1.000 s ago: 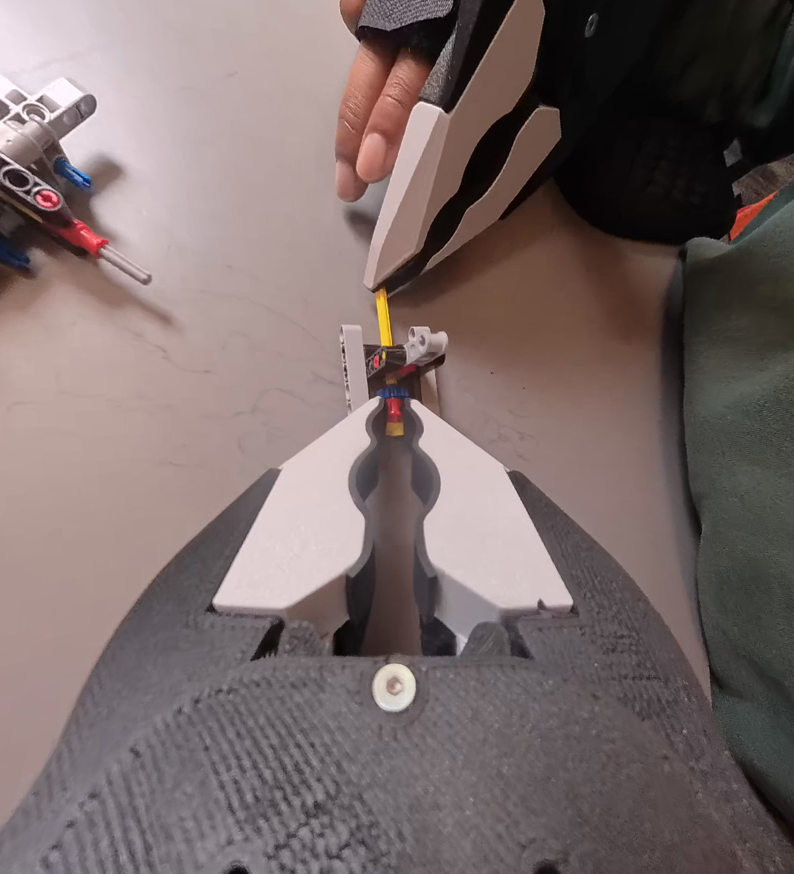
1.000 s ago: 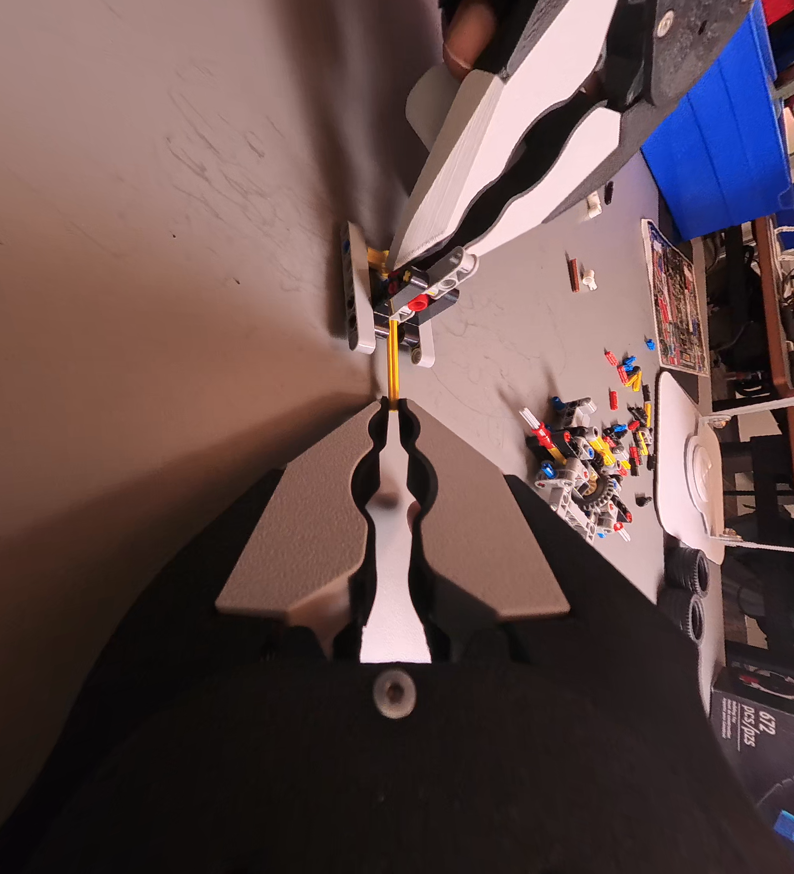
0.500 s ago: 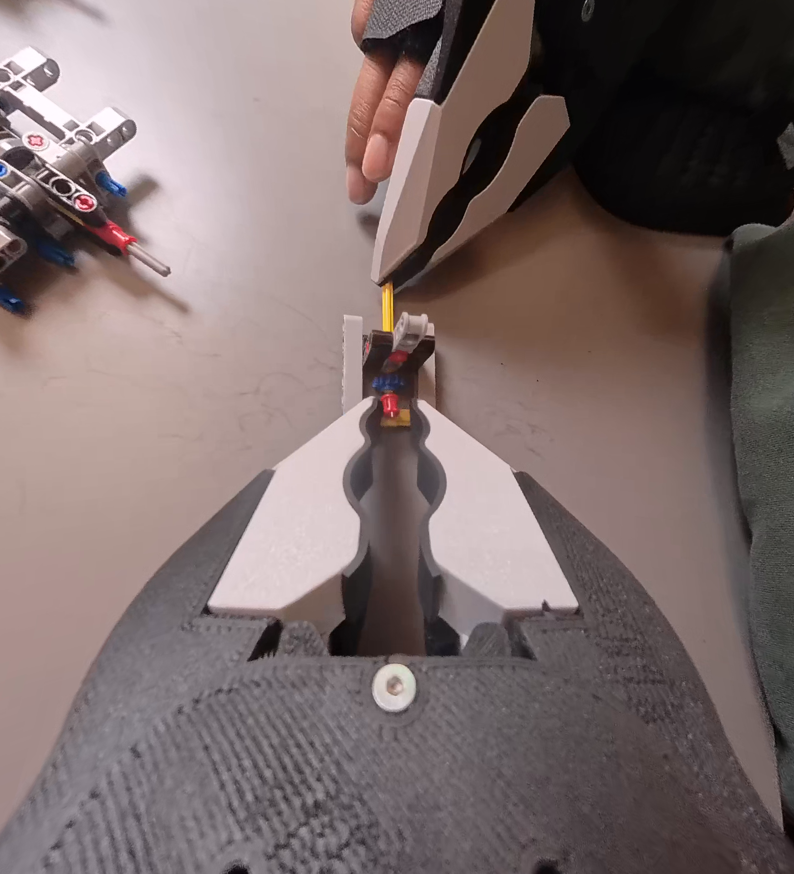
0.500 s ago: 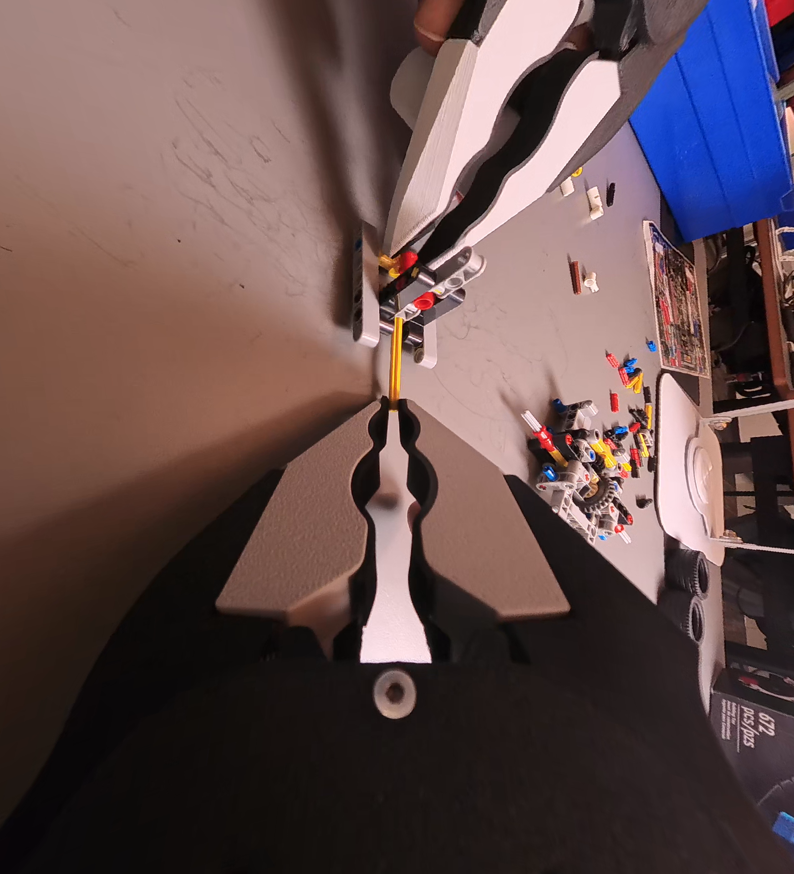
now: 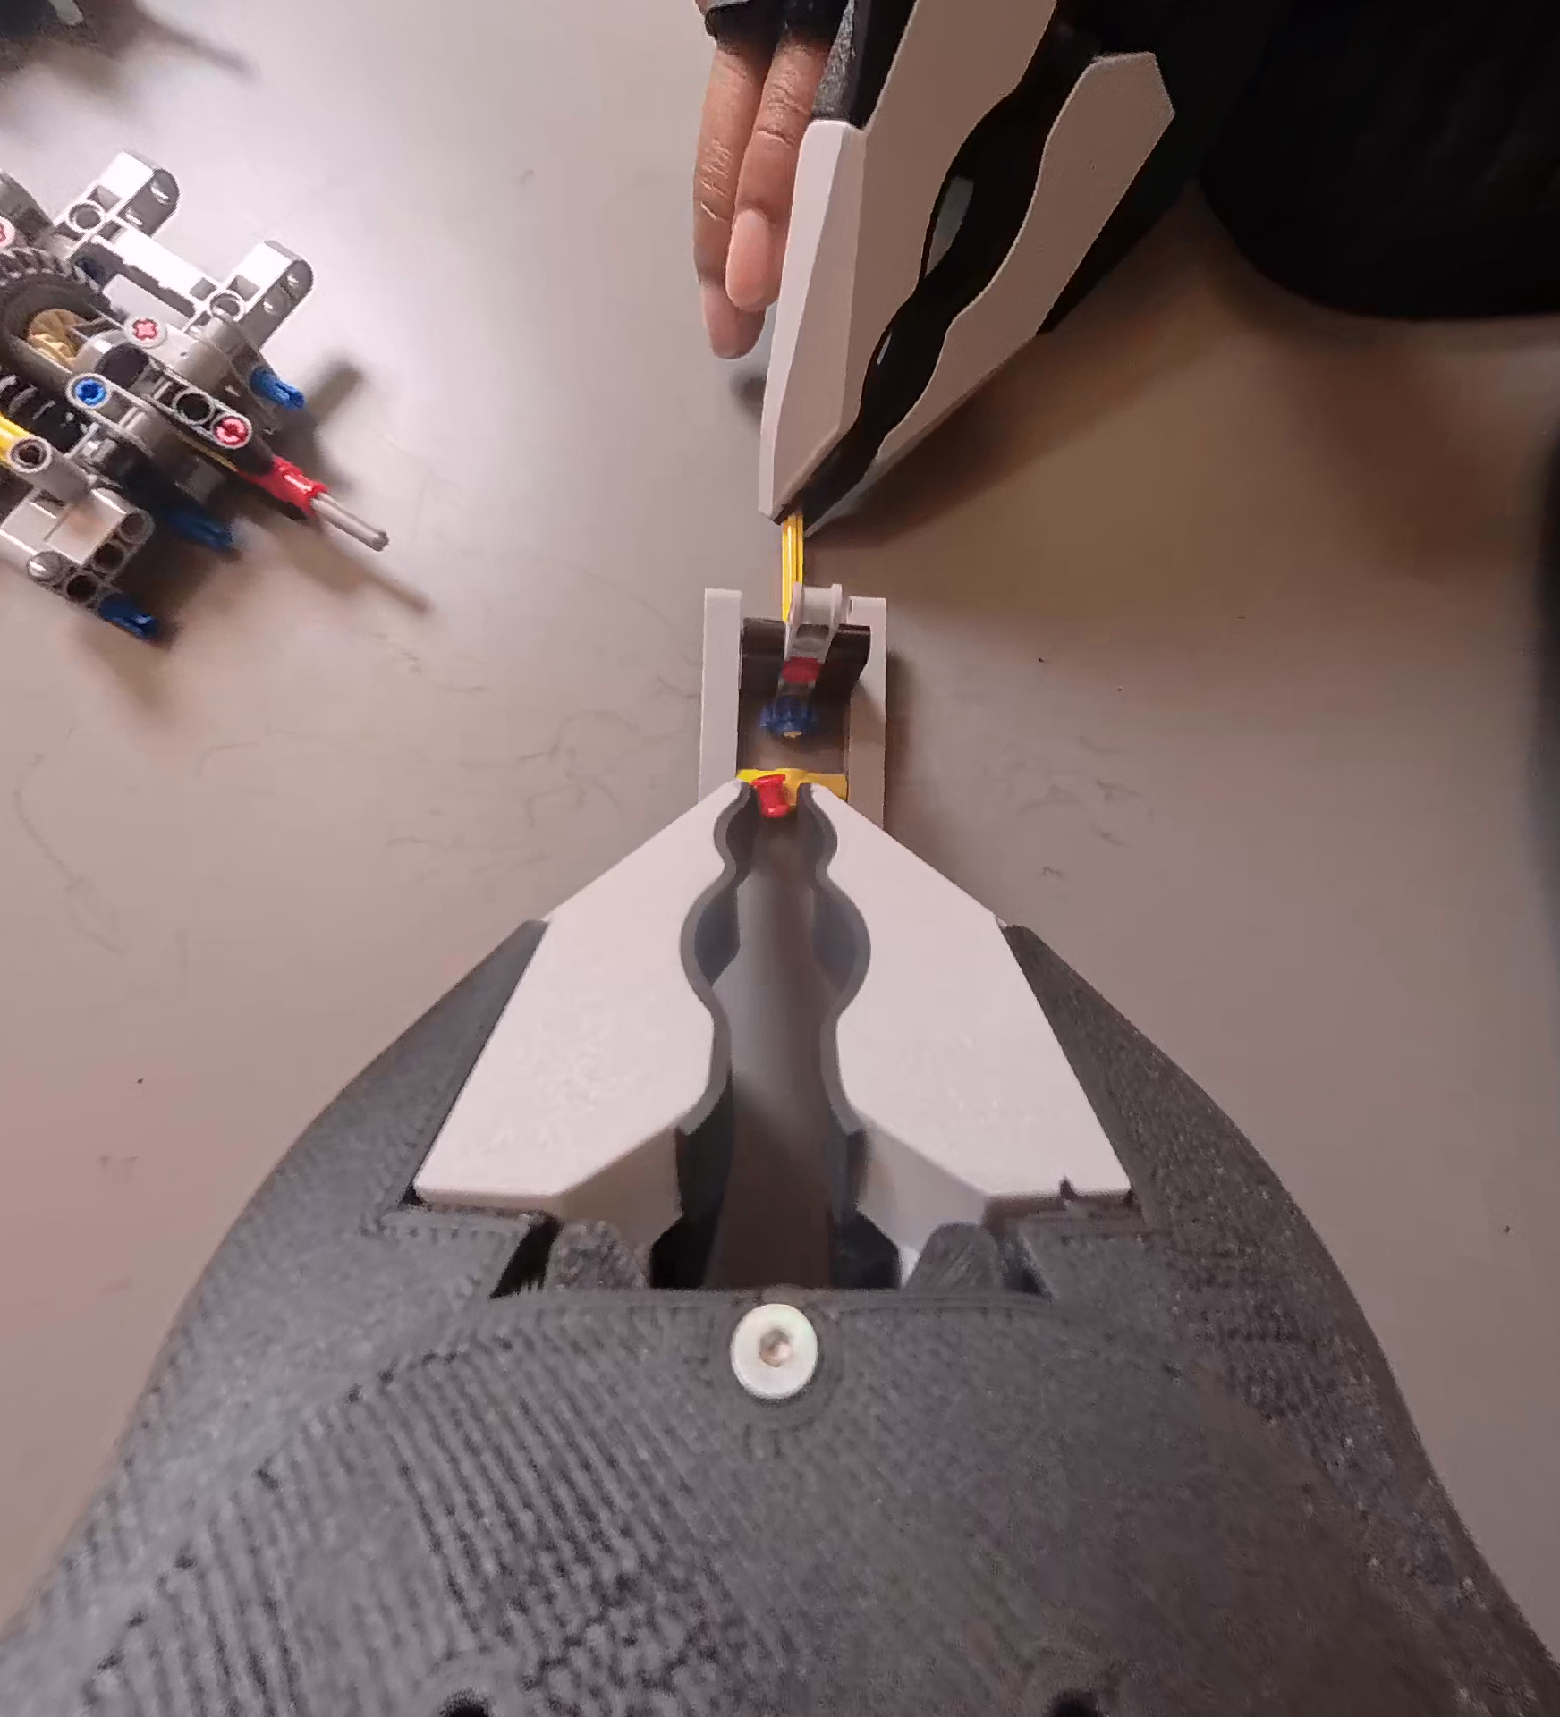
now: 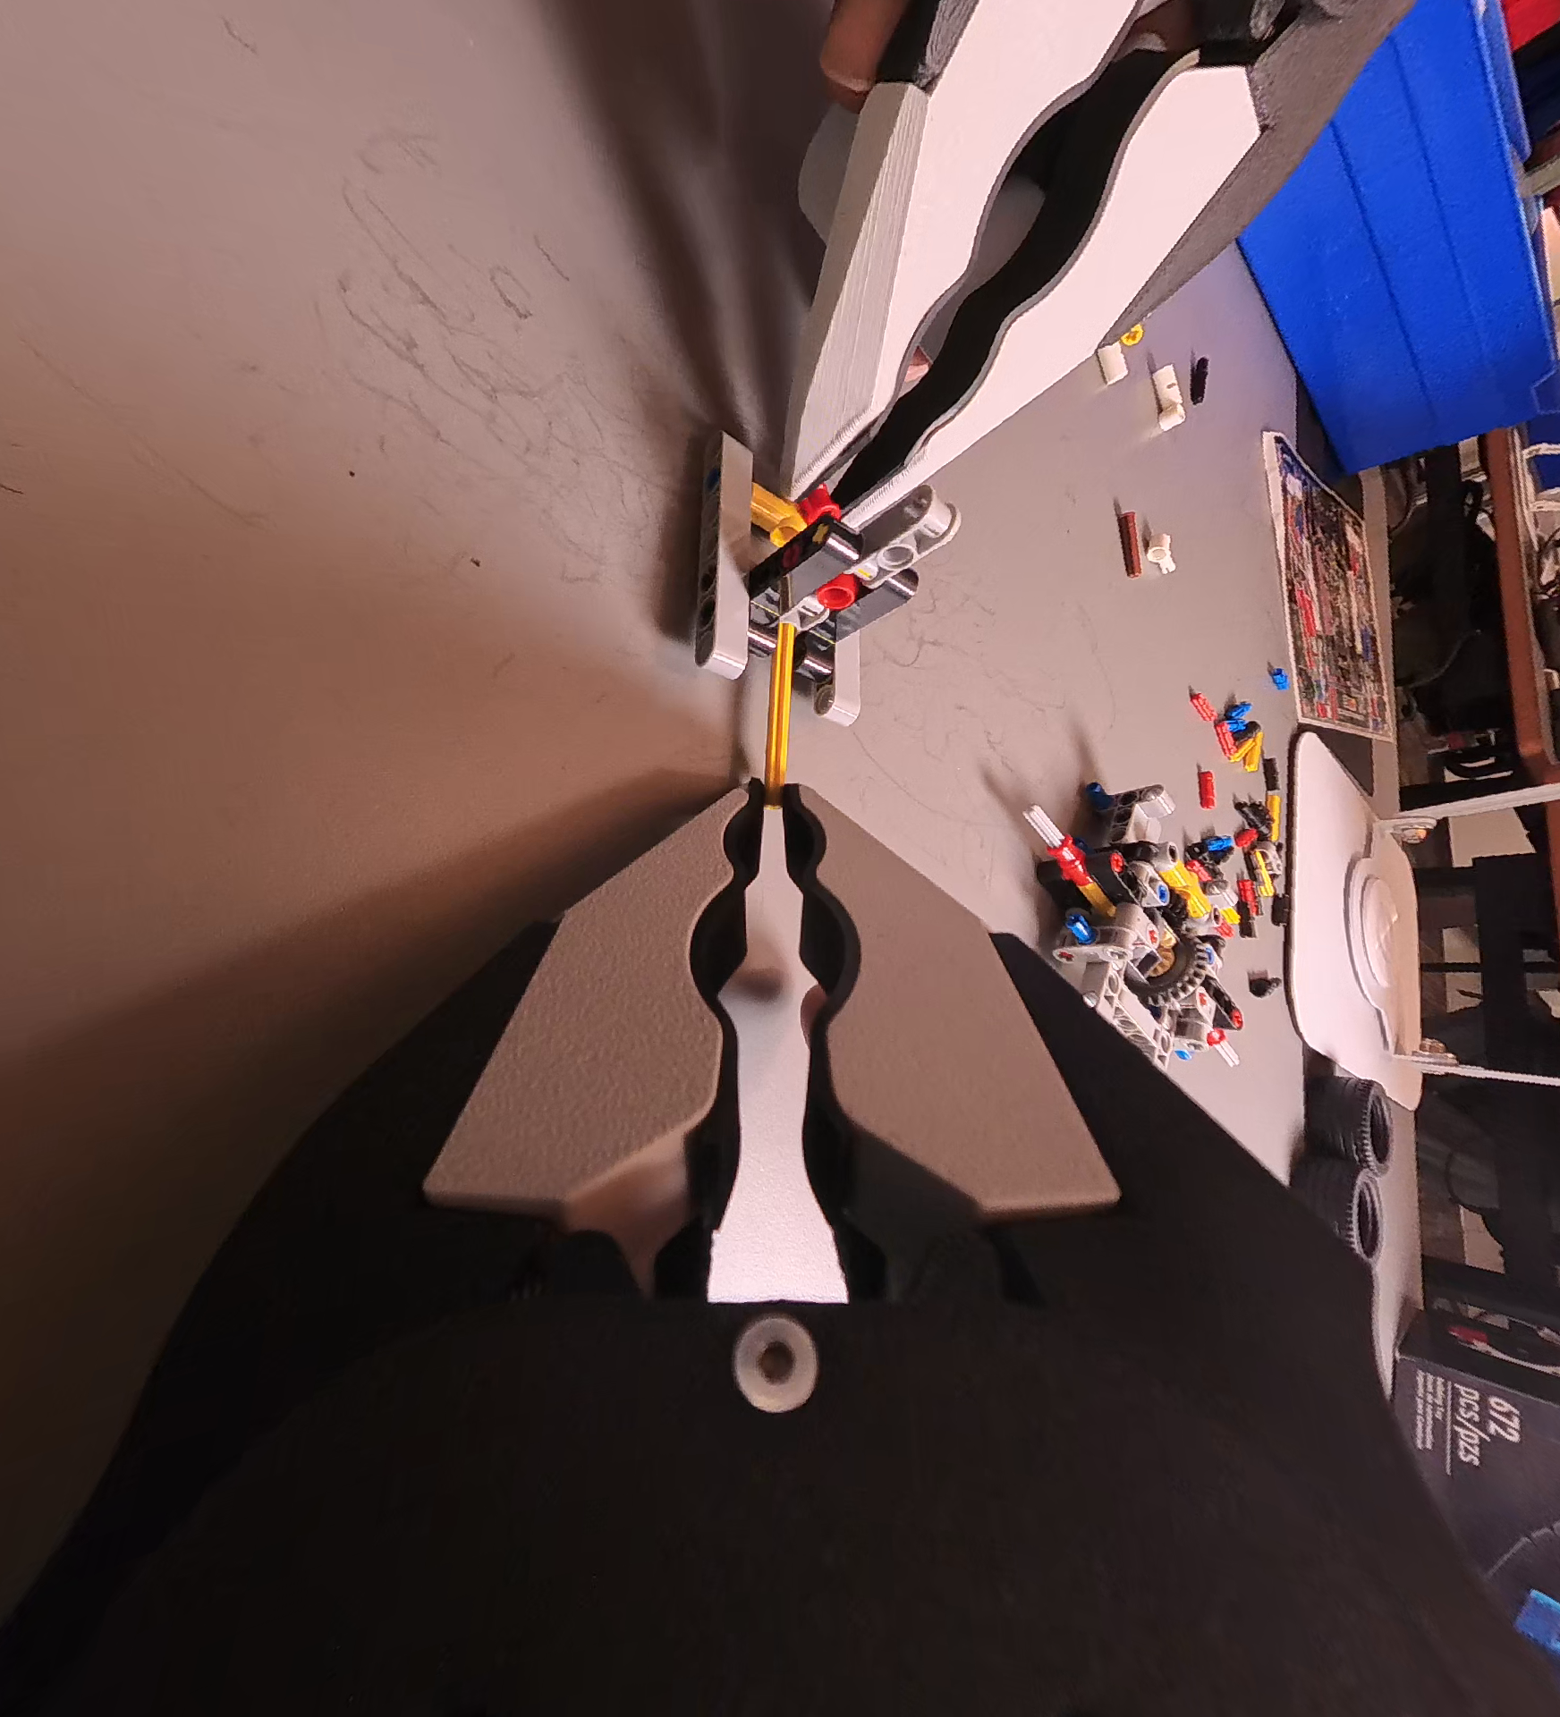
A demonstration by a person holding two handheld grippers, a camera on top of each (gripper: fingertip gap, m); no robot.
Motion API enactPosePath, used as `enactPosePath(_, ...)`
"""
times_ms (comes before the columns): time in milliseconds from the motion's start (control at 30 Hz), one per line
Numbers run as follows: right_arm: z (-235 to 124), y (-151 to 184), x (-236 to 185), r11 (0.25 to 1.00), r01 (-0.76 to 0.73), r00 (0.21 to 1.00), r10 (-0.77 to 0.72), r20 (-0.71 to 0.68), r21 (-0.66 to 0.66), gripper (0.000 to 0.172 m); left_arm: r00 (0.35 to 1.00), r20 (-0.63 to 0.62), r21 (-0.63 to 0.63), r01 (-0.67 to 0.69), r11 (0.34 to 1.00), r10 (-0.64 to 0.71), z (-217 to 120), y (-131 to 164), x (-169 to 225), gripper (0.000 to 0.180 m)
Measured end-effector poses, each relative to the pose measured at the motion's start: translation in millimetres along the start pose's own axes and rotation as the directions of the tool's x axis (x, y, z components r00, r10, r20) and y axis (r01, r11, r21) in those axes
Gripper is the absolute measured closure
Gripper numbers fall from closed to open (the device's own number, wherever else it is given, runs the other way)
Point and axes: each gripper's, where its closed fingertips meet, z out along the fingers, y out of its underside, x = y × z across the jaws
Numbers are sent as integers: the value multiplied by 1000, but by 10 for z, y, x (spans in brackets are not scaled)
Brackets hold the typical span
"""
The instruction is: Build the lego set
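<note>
The right gripper (image 6: pixel 774 790) has its jaws closed on a yellow axle (image 6: pixel 777 706) that runs into a small brick assembly (image 6: pixel 795 585) on the table (image 6: pixel 293 465). At the assembly's opposite end, the left gripper (image 5: pixel 774 797) pinches a red pin (image 5: pixel 769 797) between nearly closed jaws.

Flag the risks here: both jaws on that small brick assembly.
1. The right gripper pinches only the very tip of the thin yellow axle; it could slip out or bend.
2. The left gripper bears on just a small red pin; the small assembly, with its white beams, might twist or pop apart.
3. A jolt could knock it toward the loose parts and the larger build.
</note>
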Motion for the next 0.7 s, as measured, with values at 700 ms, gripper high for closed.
enactPosePath(700, -1, 5, 1, 1000, -8, 1000, 8, 0, 6, 169, 1000, -19, 93, -16, 996, 18, -25, -87, 10, 176)
